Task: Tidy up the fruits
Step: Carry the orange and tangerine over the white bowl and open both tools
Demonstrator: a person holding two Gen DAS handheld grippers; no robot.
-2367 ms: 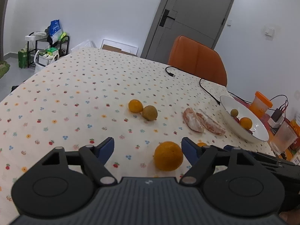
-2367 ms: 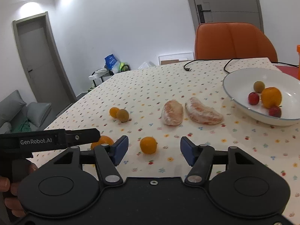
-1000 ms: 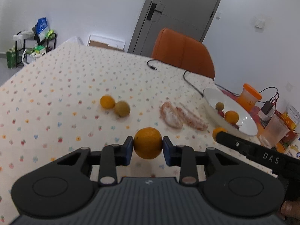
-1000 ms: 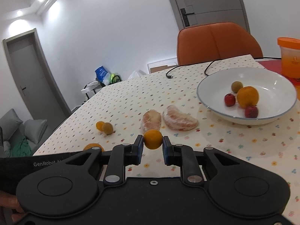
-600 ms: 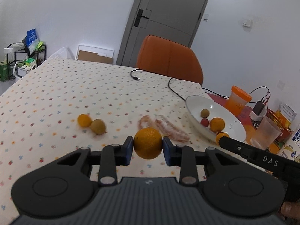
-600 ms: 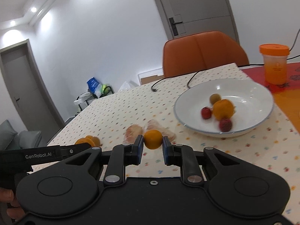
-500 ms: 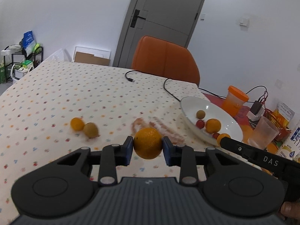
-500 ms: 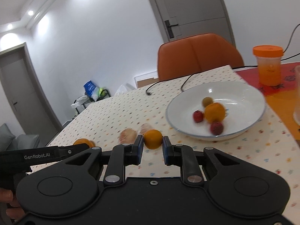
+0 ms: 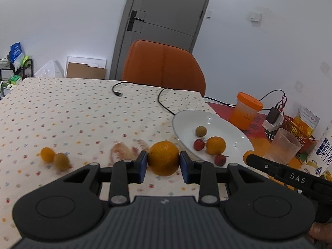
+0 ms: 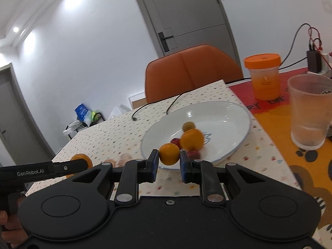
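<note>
Left gripper (image 9: 164,161) is clamping a big orange (image 9: 163,158) between its blue pads, jaws closed to the fruit's width, fruit hanging above the dotted tablecloth (image 9: 83,112) just short of the white bowl (image 9: 186,122). Right gripper (image 10: 169,161) is pinching a small orange (image 10: 169,154), jaws nearly together, fruit sitting in front of the bowl's (image 10: 238,114) near rim in the right wrist view.

Bowl is holding four fruits in the left wrist view: one orange (image 9: 215,145), one brownish round fruit (image 9: 200,131), two small red ones (image 9: 199,144) (image 9: 220,159). Right wrist view is blurring these; the reds are partly hiding behind the gripped fruit and pad.

On the cloth, left wrist view only: one tiny orange (image 9: 47,154) touching one brown fruit (image 9: 61,161), well left of the bowl. Two peeled segments (image 9: 121,153) are lying between that pair and the left gripper, smeared by motion blur; right wrist view is catching only pale bits of them.

Each view is showing the other tool: the right gripper's black body marked DAS is poking in at lower right of the left view with its orange at the tip; the left gripper marked GenRobot.AI is entering at left of the right view, a hand (image 10: 8,230) gripping its handle.

Past the bowl: one orange-lidded cup (image 10: 264,76), one clear plastic cup (image 10: 309,112), one orange chair (image 9: 164,66), one black cable (image 9: 166,101) on the cloth. Milk carton (image 9: 323,153) is showing in the left view only.
</note>
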